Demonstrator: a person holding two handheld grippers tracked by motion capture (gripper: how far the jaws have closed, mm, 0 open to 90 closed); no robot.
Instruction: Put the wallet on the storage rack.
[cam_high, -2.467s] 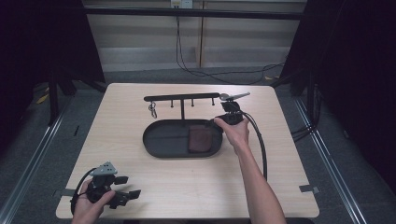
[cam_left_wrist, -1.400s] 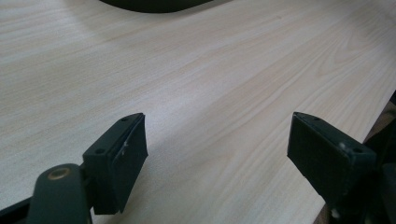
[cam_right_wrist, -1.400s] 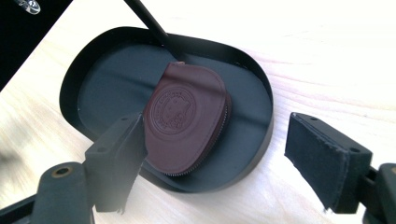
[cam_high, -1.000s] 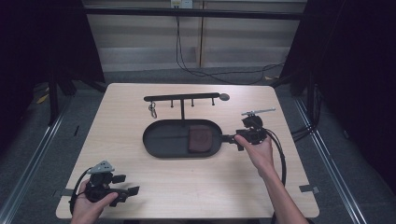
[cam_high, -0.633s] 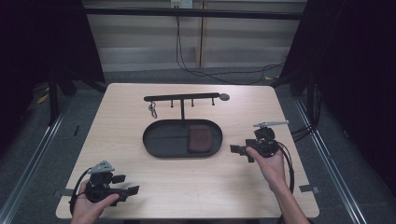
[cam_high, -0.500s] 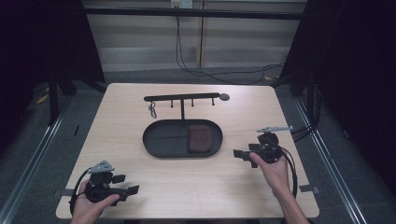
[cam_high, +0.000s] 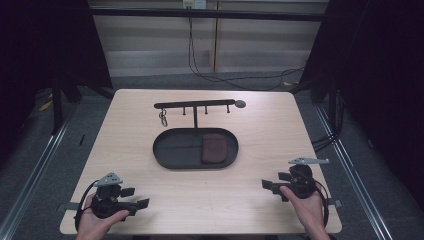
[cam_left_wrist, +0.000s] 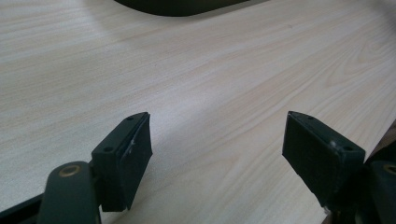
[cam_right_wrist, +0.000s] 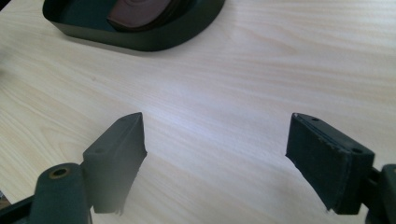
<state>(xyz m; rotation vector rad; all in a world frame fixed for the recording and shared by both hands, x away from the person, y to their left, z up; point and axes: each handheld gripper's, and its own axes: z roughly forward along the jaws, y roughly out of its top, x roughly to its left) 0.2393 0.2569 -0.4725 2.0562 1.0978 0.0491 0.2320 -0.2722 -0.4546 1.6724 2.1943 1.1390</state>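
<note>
My left gripper (cam_high: 142, 204) sits low at the near left corner of the counter (cam_high: 125, 145), its fingers (cam_left_wrist: 123, 156) spread wide with nothing between them but bare wood. If I let that hand sag, the pads would scrape the counter, and the cable looped by my wrist could snag on the near edge.

Moving right, the black oval tray (cam_high: 175, 150) lies mid-counter with a dark brown wallet (cam_high: 214, 149) resting flat in its right half. Behind it stands the rack (cam_high: 195, 106) with a small key ring (cam_high: 163, 118) hanging from its left peg. The rack looks light to me; a careless sweep or a trailing cable could tip it or knock the ring off.

At the near right, my right gripper (cam_high: 270, 186) points left toward the tray, well apart from it, its fingers (cam_right_wrist: 327, 161) also wide open and empty. The tray's rim shows at the top of the right gripper view. If I reach for the wallet from this low angle, I judge a finger could catch the tray wall and shove the whole tray rather than clearing it.
</note>
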